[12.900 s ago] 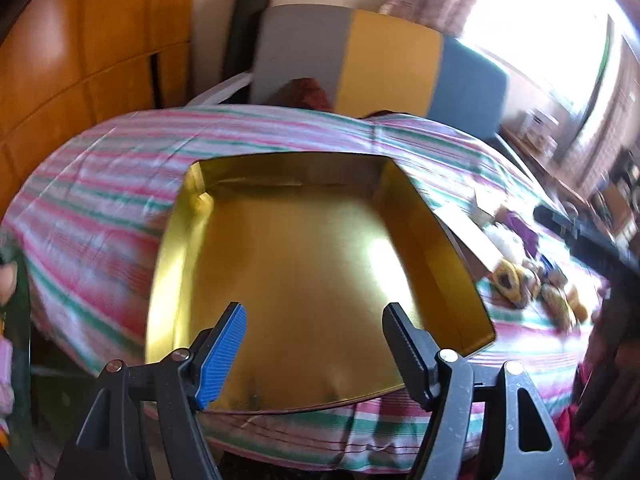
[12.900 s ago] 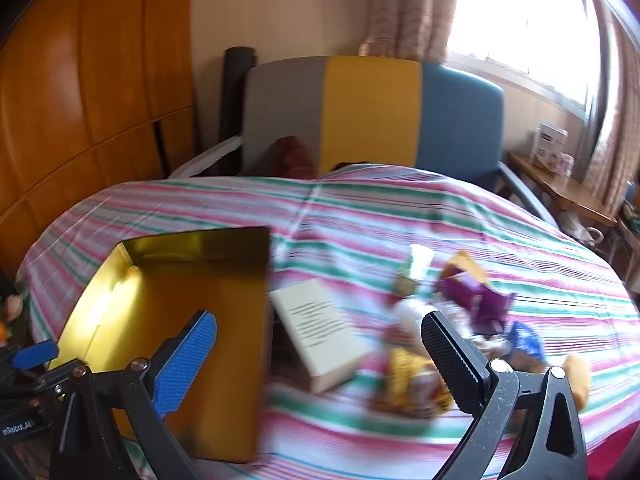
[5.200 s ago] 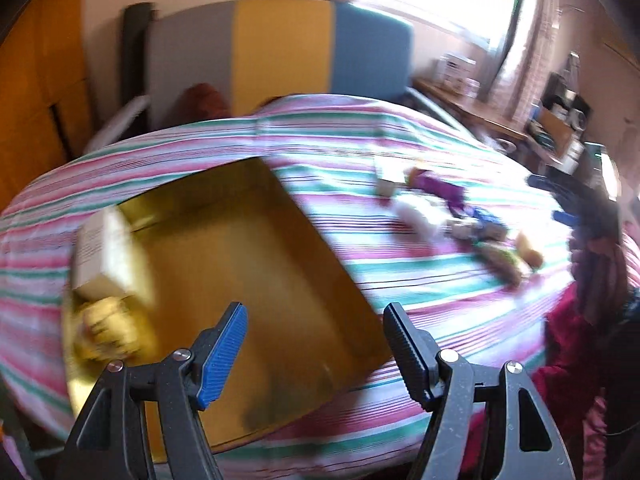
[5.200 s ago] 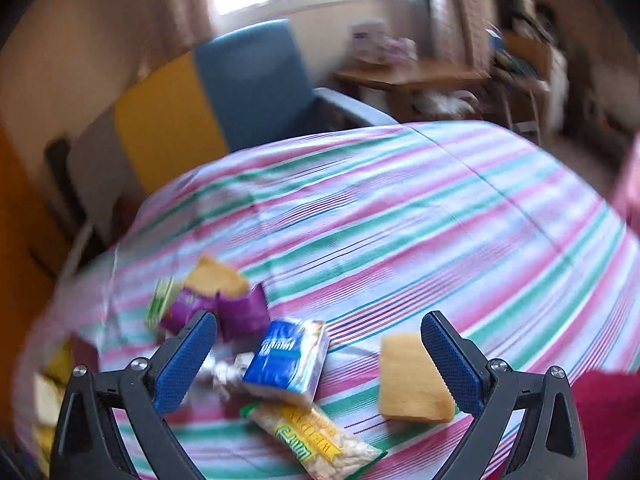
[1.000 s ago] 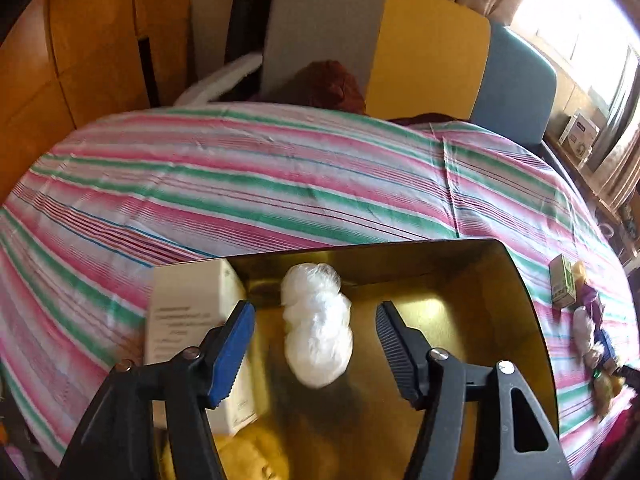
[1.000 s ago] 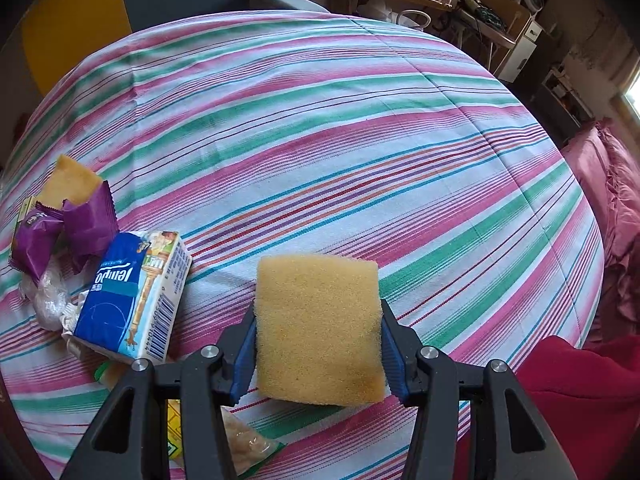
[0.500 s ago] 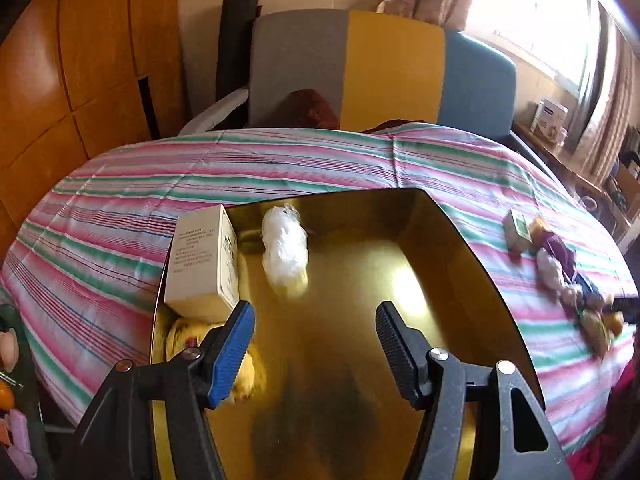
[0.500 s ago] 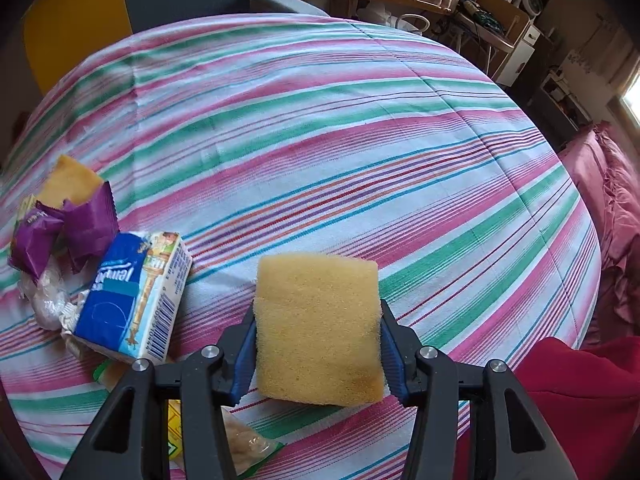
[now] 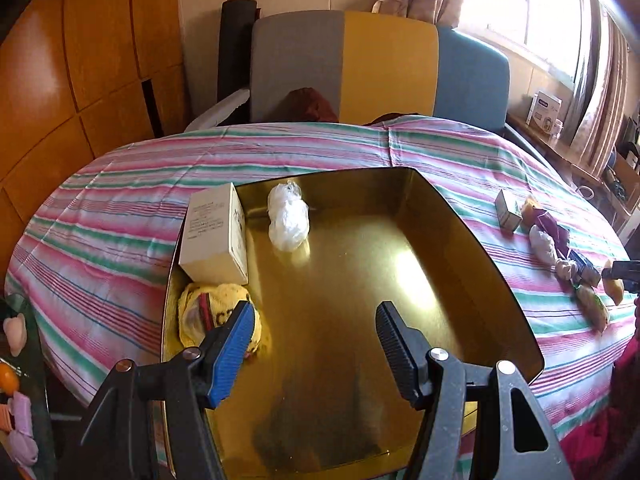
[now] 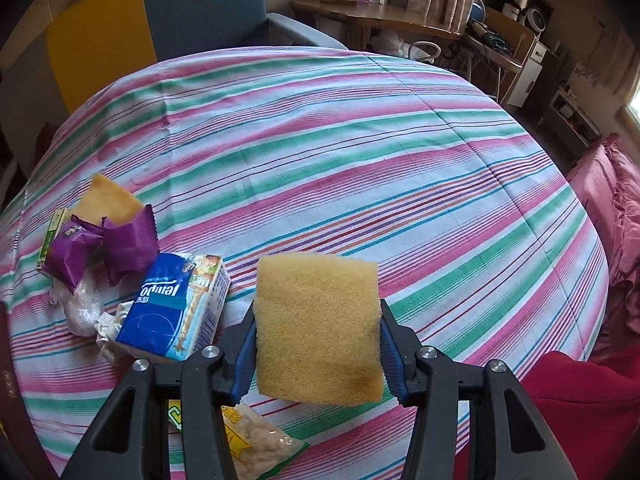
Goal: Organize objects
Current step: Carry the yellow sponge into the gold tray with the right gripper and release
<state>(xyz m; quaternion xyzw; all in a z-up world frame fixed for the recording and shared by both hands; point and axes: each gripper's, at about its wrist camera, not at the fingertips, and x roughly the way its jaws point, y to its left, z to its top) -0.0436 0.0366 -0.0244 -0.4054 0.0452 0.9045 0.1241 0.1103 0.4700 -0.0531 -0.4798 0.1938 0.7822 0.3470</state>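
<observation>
Yellow sponge [image 10: 318,326] is clamped by its side edges in the right gripper [image 10: 316,344], lifted above the striped cloth [image 10: 360,160]. Soft foam could be squeezed out in transit to the gold tin [image 9: 472,236]. Left gripper [image 9: 312,340] is held open and empty over the tin.

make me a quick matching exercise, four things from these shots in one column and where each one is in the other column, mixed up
Things
1. sponge
2. white box
3. blue tissue pack
4. white plastic bag

Places
a. lying on the striped cloth beside the purple wrappers
b. against the left wall of the gold tray
c. clamped in the right gripper
d. on the tray floor near its far wall

Pairs: 1-c, 2-b, 3-a, 4-d
</observation>
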